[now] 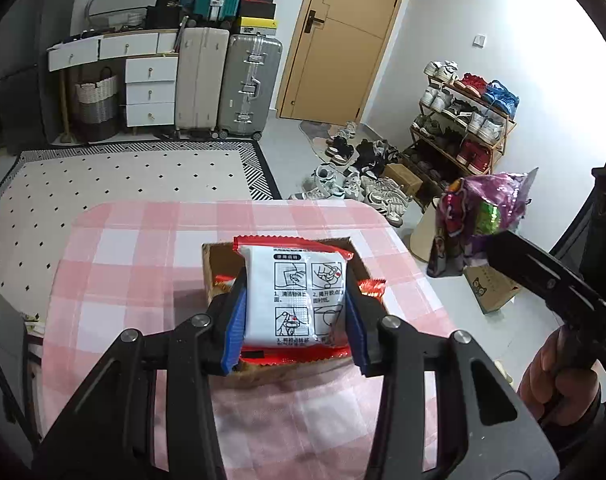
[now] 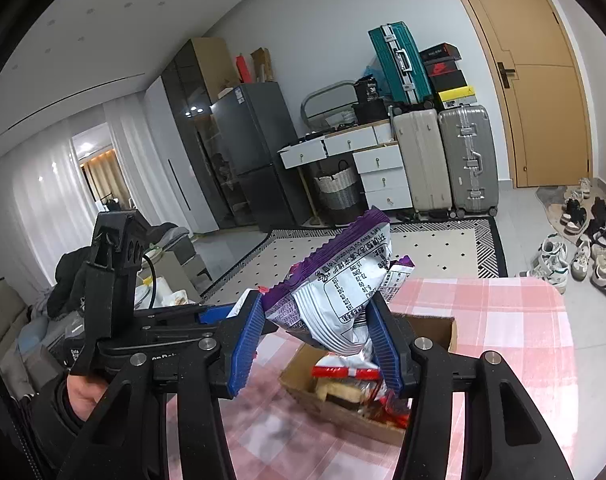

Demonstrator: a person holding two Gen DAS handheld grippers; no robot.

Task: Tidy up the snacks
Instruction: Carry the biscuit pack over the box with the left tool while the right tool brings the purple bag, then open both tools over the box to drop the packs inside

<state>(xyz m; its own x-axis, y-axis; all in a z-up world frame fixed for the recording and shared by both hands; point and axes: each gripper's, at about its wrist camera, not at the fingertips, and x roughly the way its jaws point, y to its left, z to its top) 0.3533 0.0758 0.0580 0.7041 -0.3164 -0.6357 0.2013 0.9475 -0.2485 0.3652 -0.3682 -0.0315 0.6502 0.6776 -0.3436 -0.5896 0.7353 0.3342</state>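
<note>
left claw (image 1: 297, 312) gripping white packet (image 1: 297, 300)

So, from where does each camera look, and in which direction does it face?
Left wrist: sits on the left gripper, facing the door; fingers hold a white-and-red packet above the cardboard box; the right hand shows.
Right wrist: sits on the right gripper, facing the fridge; fingers hold a purple snack bag; the left hand shows.
Shared: box, checked tablecloth, suitcases.
</note>
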